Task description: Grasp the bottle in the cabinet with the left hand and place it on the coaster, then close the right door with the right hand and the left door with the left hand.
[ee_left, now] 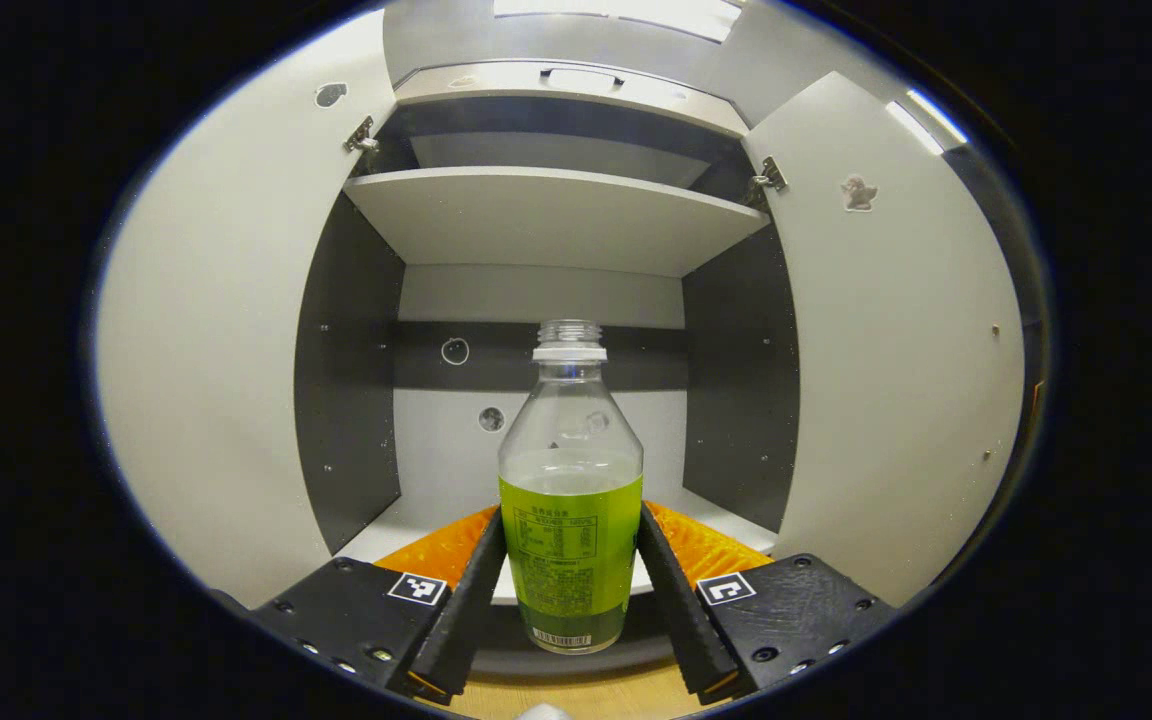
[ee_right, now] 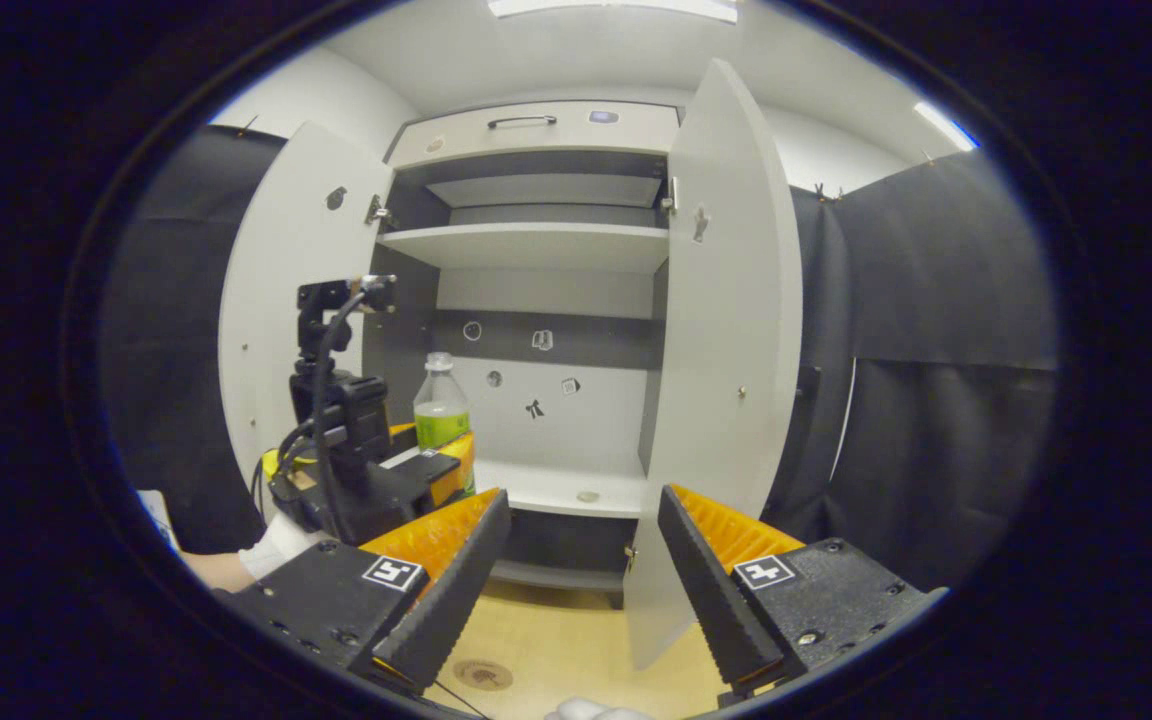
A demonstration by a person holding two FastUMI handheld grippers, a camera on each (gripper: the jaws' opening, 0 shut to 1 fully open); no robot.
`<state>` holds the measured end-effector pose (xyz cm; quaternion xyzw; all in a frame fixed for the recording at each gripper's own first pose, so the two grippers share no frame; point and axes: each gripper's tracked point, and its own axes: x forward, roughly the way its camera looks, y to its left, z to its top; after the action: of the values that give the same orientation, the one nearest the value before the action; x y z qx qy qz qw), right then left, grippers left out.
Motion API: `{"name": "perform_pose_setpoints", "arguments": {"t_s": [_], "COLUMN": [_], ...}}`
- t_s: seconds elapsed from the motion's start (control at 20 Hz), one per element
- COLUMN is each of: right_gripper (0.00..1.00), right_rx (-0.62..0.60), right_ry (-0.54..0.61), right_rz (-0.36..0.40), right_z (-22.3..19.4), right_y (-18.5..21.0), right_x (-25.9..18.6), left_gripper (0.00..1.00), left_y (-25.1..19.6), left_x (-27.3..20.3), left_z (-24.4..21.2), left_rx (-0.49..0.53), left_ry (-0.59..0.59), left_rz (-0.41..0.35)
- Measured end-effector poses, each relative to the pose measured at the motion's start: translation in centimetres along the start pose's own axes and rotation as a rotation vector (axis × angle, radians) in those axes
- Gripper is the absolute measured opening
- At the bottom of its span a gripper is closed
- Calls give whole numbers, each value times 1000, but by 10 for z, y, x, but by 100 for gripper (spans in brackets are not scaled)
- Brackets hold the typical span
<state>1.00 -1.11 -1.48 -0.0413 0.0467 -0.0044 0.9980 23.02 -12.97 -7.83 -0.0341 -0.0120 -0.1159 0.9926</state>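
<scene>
A clear, capless bottle [ee_left: 571, 500] half full of green drink stands upright between my left gripper's [ee_left: 571, 525] fingers, which press on both its sides. Its base hangs in front of the cabinet floor's [ee_left: 406, 520] front edge. In the right gripper view the same bottle [ee_right: 441, 410] and the left gripper [ee_right: 436, 475] sit before the lower compartment's left side. My right gripper [ee_right: 581, 545] is open and holds nothing, back from the cabinet. A round coaster [ee_right: 481, 675] lies on the wooden surface [ee_right: 576, 640] below it. Both the left door [ee_right: 286, 300] and the right door [ee_right: 726, 380] stand open.
A shelf [ee_left: 556, 215] spans the cabinet above the bottle, with a drawer front [ee_right: 536, 125] at the top. The right door's edge juts toward my right gripper. A hand and sleeve [ee_right: 256, 555] hold the left gripper. Black cloth [ee_right: 946, 400] hangs to the right.
</scene>
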Motion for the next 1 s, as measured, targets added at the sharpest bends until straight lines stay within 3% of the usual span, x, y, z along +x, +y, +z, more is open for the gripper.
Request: {"name": "perform_pose_setpoints", "arguments": {"t_s": [0.15, 0.2, 0.4, 0.8, 1.0], "right_gripper": [98, 98, 98, 98, 99], "right_rx": [14, 17, 9, -31, -55], "right_ry": [7, 11, 16, 48, 71], "right_rz": [0, -1, 2, -24, -38], "right_z": [-8, -10, -20, -27, -28], "right_y": [-2, -4, -8, -20, -26], "right_x": [-6, -7, -13, -19, -19], "left_gripper": [80, 76, 76, 76, 76], "left_y": [-7, -10, -21, -46, -53], "left_x": [-38, -48, -81, -114, -126], "left_z": [-27, -37, -89, -203, -254], "left_rx": [2, 4, -3, -69, -44], "left_ry": [35, 39, 79, 128, 161], "left_rz": [-18, -28, -62, -146, -184]}}
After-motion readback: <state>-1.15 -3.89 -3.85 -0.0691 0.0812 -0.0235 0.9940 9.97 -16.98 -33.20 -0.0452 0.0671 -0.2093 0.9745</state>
